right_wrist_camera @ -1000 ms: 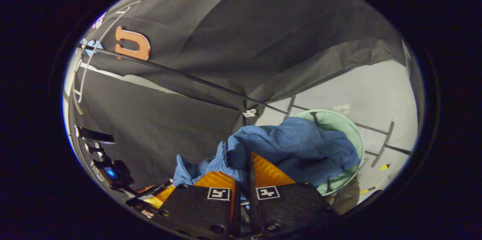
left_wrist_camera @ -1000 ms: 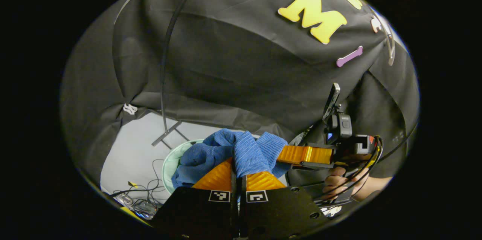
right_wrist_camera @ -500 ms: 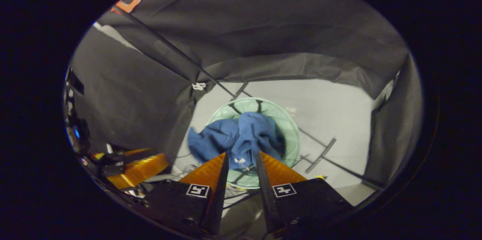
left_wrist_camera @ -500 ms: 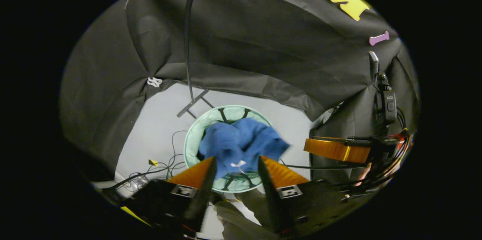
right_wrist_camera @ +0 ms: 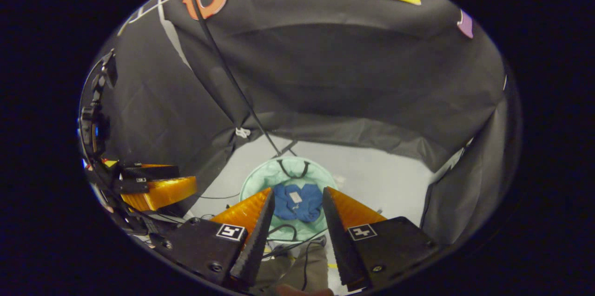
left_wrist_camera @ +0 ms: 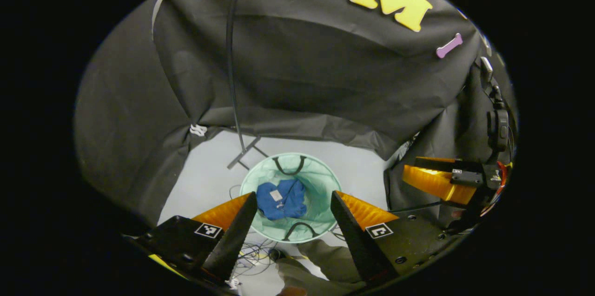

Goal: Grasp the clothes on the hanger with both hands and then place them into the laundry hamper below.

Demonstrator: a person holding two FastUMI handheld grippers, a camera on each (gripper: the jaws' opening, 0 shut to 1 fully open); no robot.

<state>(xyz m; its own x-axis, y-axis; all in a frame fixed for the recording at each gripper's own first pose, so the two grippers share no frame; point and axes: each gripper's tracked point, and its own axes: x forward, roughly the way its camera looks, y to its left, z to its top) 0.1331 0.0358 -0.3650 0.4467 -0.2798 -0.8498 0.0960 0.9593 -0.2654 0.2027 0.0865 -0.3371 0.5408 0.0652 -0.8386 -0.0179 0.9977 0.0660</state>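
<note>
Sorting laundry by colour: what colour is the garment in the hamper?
Blue, with a small pale tag; the garment in the mint-green hamper shows best in the left gripper view.

A pale grey floor (left_wrist_camera: 204, 180) is enclosed by walls of creased black cloth (left_wrist_camera: 316, 68). A thin black pole (left_wrist_camera: 229, 54) is seen rising from the floor beside the cloth, and loose cables (left_wrist_camera: 253, 252) are strewn across the floor nearer the camera.

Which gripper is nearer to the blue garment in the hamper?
Cannot tell. The left gripper and right gripper both hang open, high above the blue garment lying inside the green hamper, at similar height.
</note>
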